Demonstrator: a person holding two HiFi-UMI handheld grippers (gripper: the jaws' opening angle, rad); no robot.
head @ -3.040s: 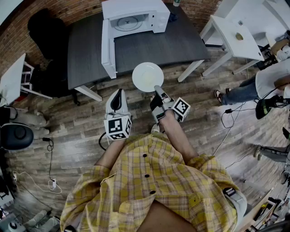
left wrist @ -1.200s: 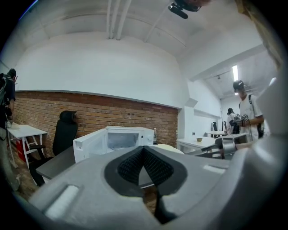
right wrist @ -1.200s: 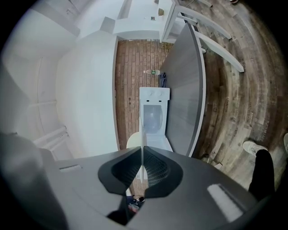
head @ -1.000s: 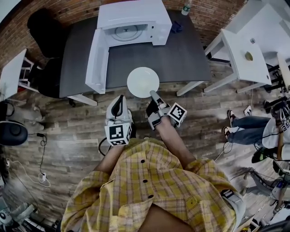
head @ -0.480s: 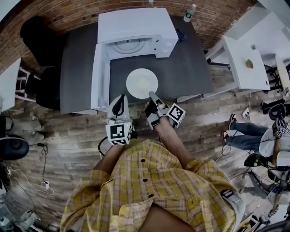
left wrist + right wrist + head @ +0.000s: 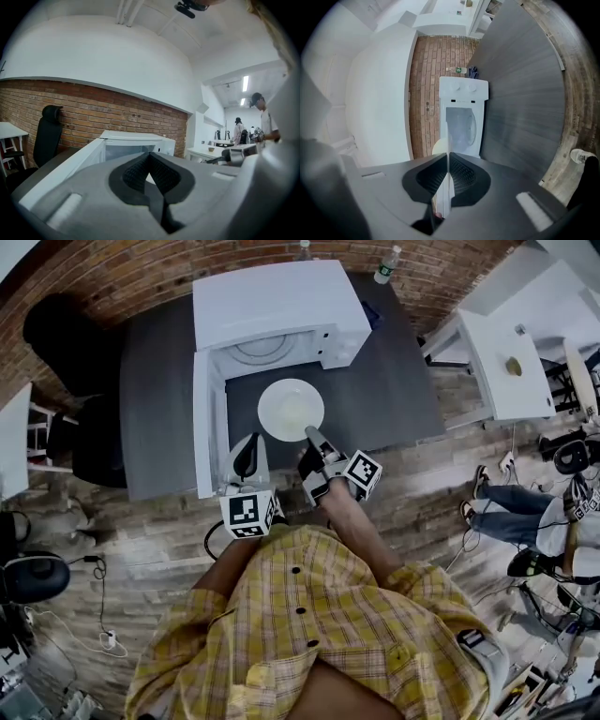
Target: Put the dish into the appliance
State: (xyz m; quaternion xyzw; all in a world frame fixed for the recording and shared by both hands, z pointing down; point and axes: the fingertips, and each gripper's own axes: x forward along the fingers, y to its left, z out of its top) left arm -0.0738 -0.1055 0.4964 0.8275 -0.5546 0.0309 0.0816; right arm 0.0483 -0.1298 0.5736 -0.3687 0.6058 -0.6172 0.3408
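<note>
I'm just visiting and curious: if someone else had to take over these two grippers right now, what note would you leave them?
Right gripper: shut on the near rim of the plate, held about level.
Left gripper: jaws together, empty, low beside the right one.
Things: the microwave stands on the table, its door swung open to the left. The plate is over the table, just in front of the opening.
Done: door open, plate picked up and brought to the microwave.
Left: slide the plate inside, set it down and let go. You will probably then want to shut the door.
</note>
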